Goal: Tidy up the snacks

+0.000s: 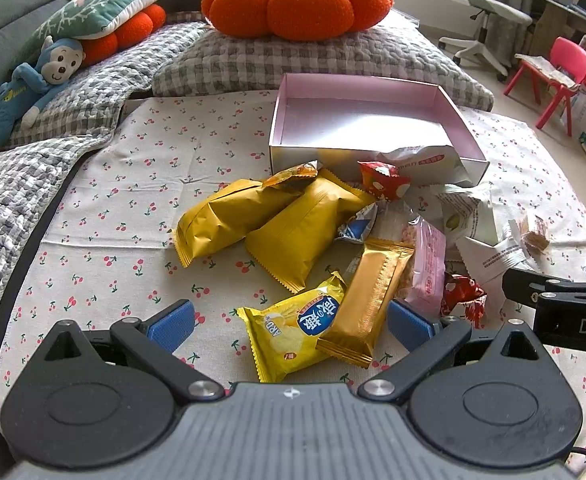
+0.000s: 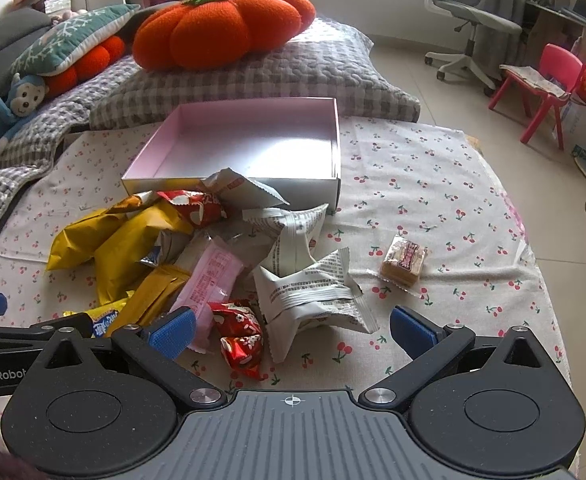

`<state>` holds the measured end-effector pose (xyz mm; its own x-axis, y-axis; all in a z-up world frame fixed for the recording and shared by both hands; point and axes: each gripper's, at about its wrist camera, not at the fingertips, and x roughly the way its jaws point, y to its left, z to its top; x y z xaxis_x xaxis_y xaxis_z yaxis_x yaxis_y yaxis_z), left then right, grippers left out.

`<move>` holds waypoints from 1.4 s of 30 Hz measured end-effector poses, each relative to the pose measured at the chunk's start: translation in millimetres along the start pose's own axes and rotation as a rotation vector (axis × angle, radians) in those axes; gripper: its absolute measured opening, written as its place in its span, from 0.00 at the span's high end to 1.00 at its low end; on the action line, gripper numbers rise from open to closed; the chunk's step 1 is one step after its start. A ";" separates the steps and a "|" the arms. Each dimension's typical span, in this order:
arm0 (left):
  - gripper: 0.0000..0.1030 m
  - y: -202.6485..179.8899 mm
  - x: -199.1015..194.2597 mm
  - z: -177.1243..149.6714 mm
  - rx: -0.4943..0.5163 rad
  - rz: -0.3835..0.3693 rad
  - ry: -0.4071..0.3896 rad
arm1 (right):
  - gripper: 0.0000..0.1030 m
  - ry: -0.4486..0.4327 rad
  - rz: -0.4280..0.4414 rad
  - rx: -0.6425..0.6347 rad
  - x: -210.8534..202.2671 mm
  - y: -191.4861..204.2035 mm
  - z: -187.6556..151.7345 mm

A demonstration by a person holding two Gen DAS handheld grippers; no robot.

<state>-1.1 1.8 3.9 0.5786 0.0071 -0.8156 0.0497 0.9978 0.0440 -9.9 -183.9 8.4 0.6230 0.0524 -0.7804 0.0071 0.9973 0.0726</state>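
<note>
Barely started — pink box (image 2: 253, 148) sits empty on the bed's cherry-print cloth (image 2: 433, 216), snack pile (image 1: 313, 232) all loose in front of it, my left hand-held gripper (image 1: 291, 324) and right hand-held gripper (image 2: 291, 330) both spread wide, holding nothing.

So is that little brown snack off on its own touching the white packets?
Apart. The right wrist view shows the small brown snack lying alone on the cherry-print cloth, with bare cloth plainly visible between it and the nearest white packet.
</note>
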 end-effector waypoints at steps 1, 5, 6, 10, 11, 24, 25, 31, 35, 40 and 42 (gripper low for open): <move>0.00 0.0 -0.2 0.2 0.000 0.000 -0.001 | 0.00 -0.001 0.000 0.000 -0.7 0.2 0.5; 0.00 0.2 -0.1 0.4 0.000 0.000 0.000 | 0.00 -0.004 0.000 0.001 -1.8 0.4 0.7; 0.00 0.4 -0.2 0.5 0.000 0.000 0.000 | 0.00 -0.004 0.000 0.000 -1.7 0.4 0.6; 0.00 0.2 -0.1 0.2 0.000 0.000 -0.002 | 0.00 -0.003 0.000 0.000 -1.5 0.5 0.7; 0.00 0.1 -0.1 0.1 0.000 0.001 -0.002 | 0.00 -0.003 -0.001 0.001 -1.5 0.6 0.8; 0.00 0.1 -0.1 -0.3 0.000 0.001 -0.002 | 0.00 -0.004 -0.001 0.000 -1.3 1.1 1.0; 0.00 0.2 -0.1 -0.3 -0.001 0.001 -0.001 | 0.00 -0.004 -0.001 -0.001 -1.1 1.1 0.9; 0.00 0.8 0.2 0.3 -0.002 0.002 -0.001 | 0.00 -0.004 -0.003 -0.001 -1.1 1.2 0.5; 0.00 1.8 0.7 1.0 -0.006 0.006 -0.005 | 0.00 -0.005 -0.004 -0.002 -1.9 1.2 0.8; 0.00 2.9 2.2 1.9 -0.004 0.006 -0.007 | 0.00 -0.012 -0.021 -0.023 -0.6 3.5 2.6; 0.00 2.9 2.8 3.4 0.014 0.001 -0.020 | 0.00 -0.035 -0.059 -0.056 -0.3 6.8 3.2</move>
<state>3.4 4.6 3.7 0.5948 0.0065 -0.8038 0.0607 0.9967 0.0530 -7.5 -177.3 11.1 0.6500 -0.0073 -0.7599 0.0015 1.0000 -0.0084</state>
